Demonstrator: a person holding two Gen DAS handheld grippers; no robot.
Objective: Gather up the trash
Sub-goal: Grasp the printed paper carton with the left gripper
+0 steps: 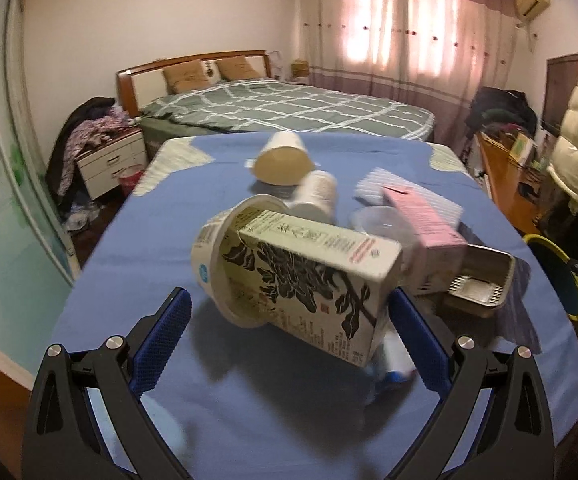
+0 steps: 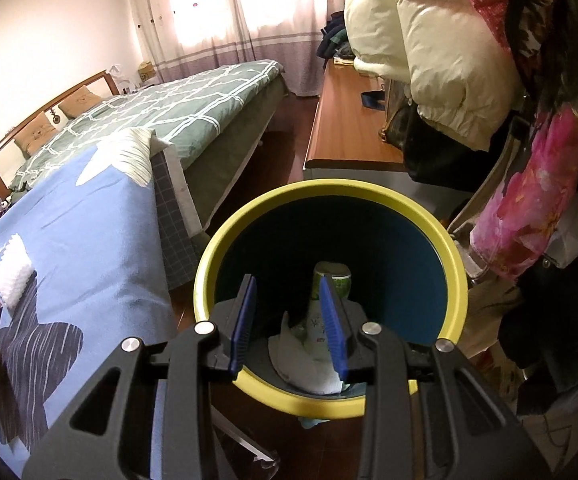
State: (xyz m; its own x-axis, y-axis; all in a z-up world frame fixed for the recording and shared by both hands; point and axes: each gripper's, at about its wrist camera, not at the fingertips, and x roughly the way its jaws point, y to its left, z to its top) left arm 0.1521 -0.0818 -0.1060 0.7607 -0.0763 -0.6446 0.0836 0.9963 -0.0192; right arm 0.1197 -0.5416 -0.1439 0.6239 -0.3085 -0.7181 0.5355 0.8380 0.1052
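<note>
Clearly the yellow-rimmed bin (image 2: pixel 331 208) is the landmark: it stands on the floor just beside the blue-covered table (image 1: pixel 137 264), where dropped rubbish lands easily. The right gripper (image 2: pixel 293 320) hangs over its mouth, tongs apart and empty; a green cup (image 2: pixel 335 280) and a crumpled tissue (image 2: pixel 309 364) lie inside. Away from the bin, on the table, the left gripper (image 1: pixel 289 340) has tongs wide apart, flanking a printed carton (image 1: pixel 317 276) lodged in a paper tub (image 1: pixel 213 256), probably the next pick.
</note>
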